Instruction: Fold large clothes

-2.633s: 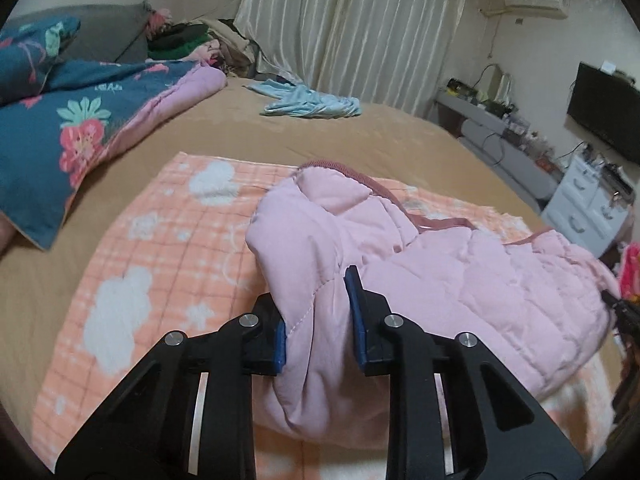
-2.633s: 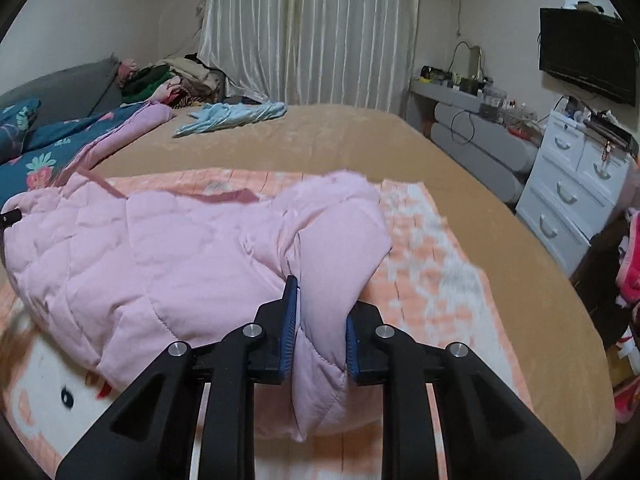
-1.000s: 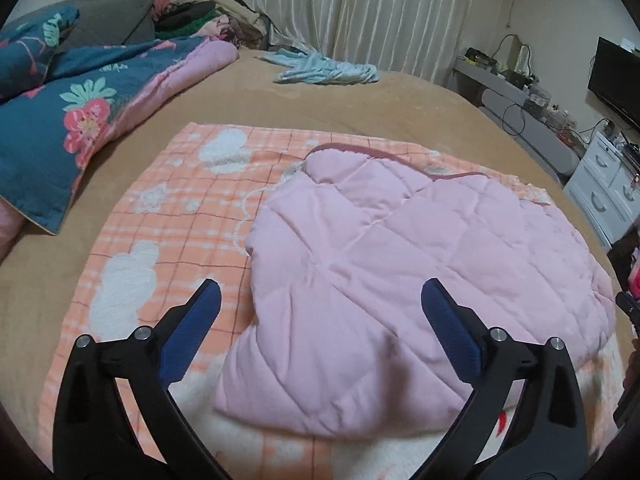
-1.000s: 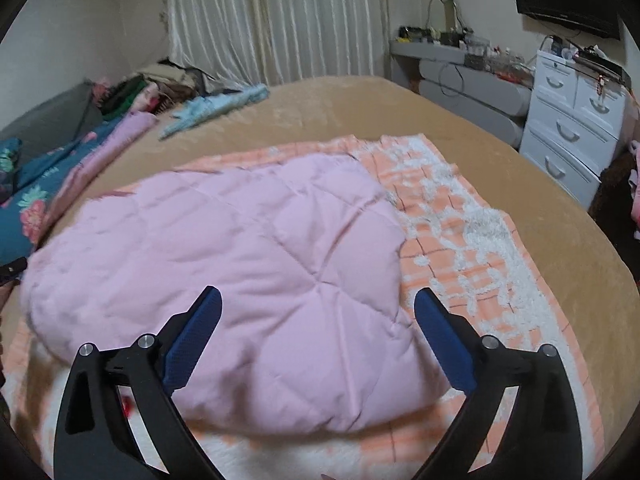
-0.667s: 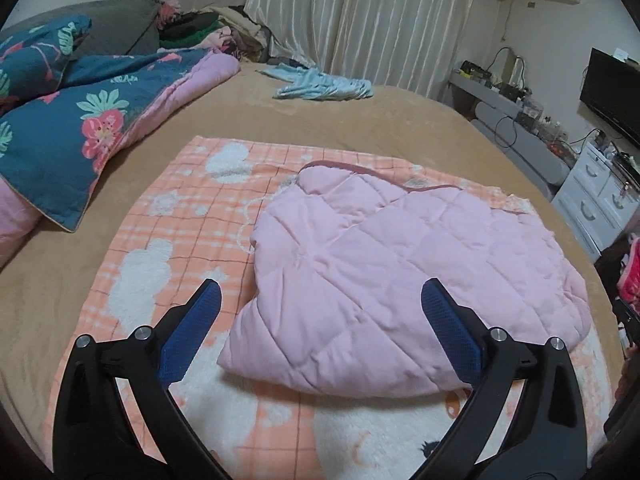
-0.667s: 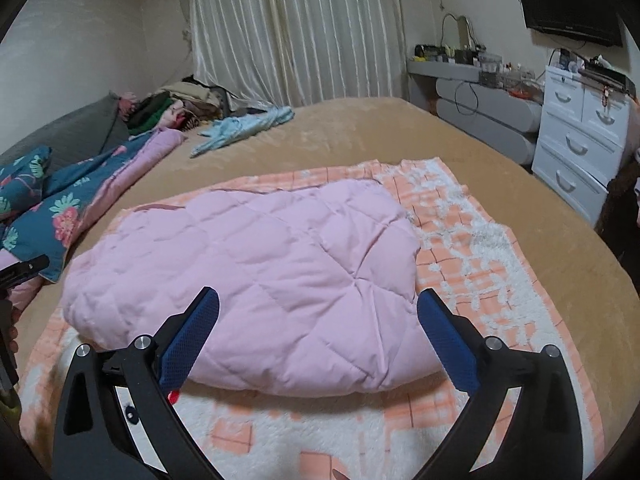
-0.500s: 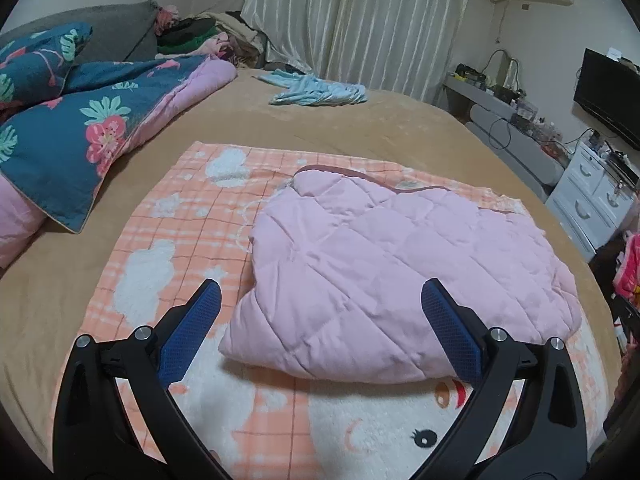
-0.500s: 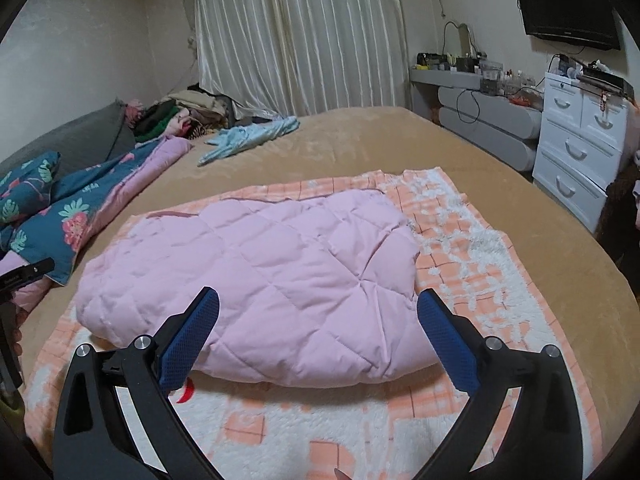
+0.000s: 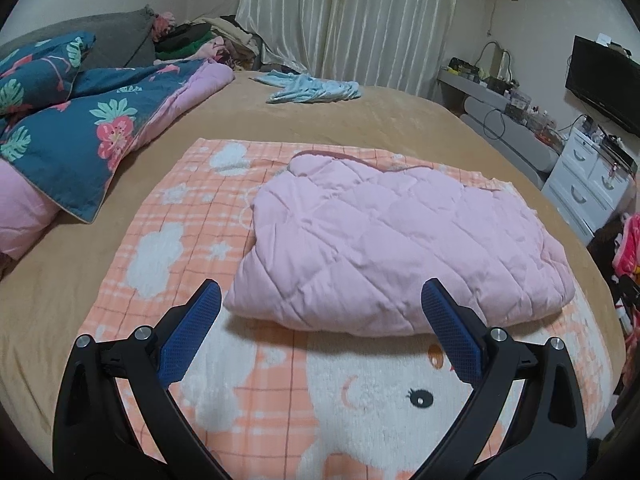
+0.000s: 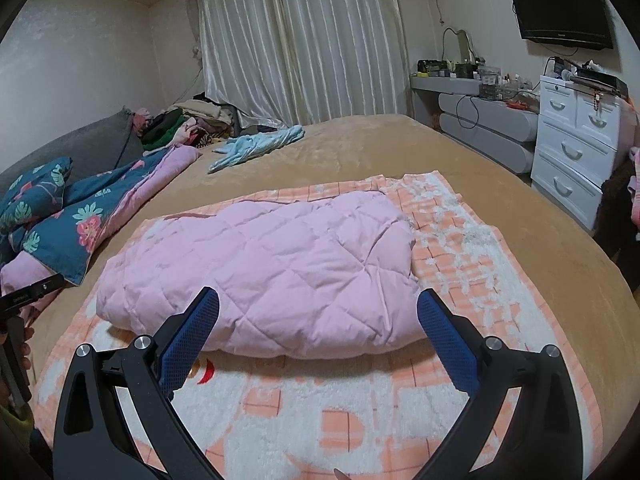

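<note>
Released jacket point(image 9: 392, 248) beyond withdrawn grippers

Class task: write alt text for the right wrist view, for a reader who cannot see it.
A folded pink quilted jacket lies on an orange-and-white checked towel spread over a tan bed, with the open right gripper in front, holding nothing. Beyond are a floral quilt, a light blue garment, curtains and a white dresser.

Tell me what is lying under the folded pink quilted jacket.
The pink quilted jacket rests on an orange-and-white checked cartoon towel, which is spread over the tan bedcover. The towel's middle is covered, so its pattern there, and anything tucked beneath the jacket, cannot be seen.
</note>
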Available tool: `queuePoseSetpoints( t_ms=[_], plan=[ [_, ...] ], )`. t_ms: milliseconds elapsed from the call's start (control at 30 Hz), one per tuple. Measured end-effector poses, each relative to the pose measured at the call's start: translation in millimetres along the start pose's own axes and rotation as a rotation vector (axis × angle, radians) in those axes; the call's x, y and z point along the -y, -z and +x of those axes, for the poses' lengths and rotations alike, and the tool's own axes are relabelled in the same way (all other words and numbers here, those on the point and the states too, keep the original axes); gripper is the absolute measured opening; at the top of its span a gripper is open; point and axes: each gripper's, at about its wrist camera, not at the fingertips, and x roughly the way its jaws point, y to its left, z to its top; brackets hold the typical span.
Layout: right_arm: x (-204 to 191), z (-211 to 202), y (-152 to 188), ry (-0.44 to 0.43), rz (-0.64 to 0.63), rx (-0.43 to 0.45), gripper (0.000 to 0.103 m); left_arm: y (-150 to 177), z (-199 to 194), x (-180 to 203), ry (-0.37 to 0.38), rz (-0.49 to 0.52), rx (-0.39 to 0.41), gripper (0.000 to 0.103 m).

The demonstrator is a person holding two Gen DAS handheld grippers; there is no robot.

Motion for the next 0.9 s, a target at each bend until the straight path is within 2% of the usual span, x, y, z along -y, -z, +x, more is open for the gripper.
queuePoseSetpoints(
  t_ms=[300,667,900],
  plan=[
    [8,-2,25,0.009,0.067,-0.04,0.099,27,3,2,0.01,-0.017,-0.043,0.094],
    [29,26,57,0.097,0.193,-0.123,0.099,56,41,-5,0.0,-0.074,-0.144,0.094],
    [50,64,64,0.109,0.306,-0.186,0.099,55,74,-20,0.098,-0.252,-0.212,0.094]
  ],
)
